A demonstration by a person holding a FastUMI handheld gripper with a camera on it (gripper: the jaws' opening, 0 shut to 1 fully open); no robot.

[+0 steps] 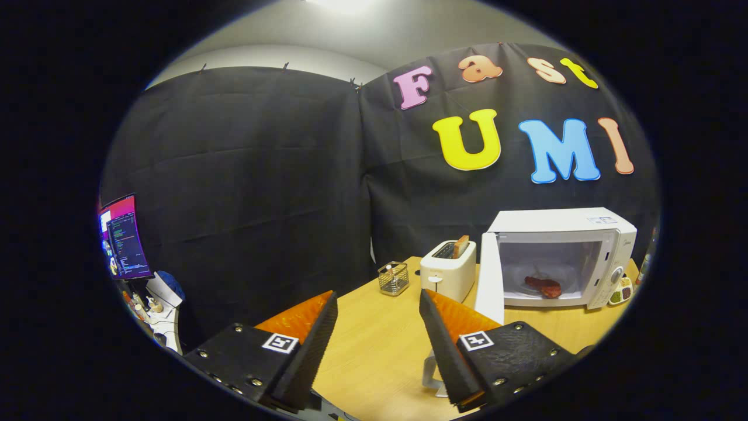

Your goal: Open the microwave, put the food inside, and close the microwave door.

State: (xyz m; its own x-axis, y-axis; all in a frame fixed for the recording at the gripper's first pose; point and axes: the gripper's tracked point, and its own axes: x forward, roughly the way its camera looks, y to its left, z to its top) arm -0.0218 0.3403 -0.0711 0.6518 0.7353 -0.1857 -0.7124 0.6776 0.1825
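Two steps of the task appear complete: the microwave (561,257) stands with its door (489,278) swung wide, and the food (543,286), a reddish piece, lies on the floor of the cavity. It sits well beyond the right finger of the tongs (378,327) and off to that side. The step in hand is judged to be closing the door.

The tongs are spread apart and hold nothing; bare table (380,345) shows between the two fingers. They point level over the table, well short of the microwave and aimed left of it, toward the toaster (447,270) and a small wire basket (393,278) just ahead.

The next move calls for swinging the tongs to the right, round the outer face of the door, which stands edge-on near the toaster. A steady sideways push should then carry it shut. Care is advisable, since the toaster stands close beside the hinge side.
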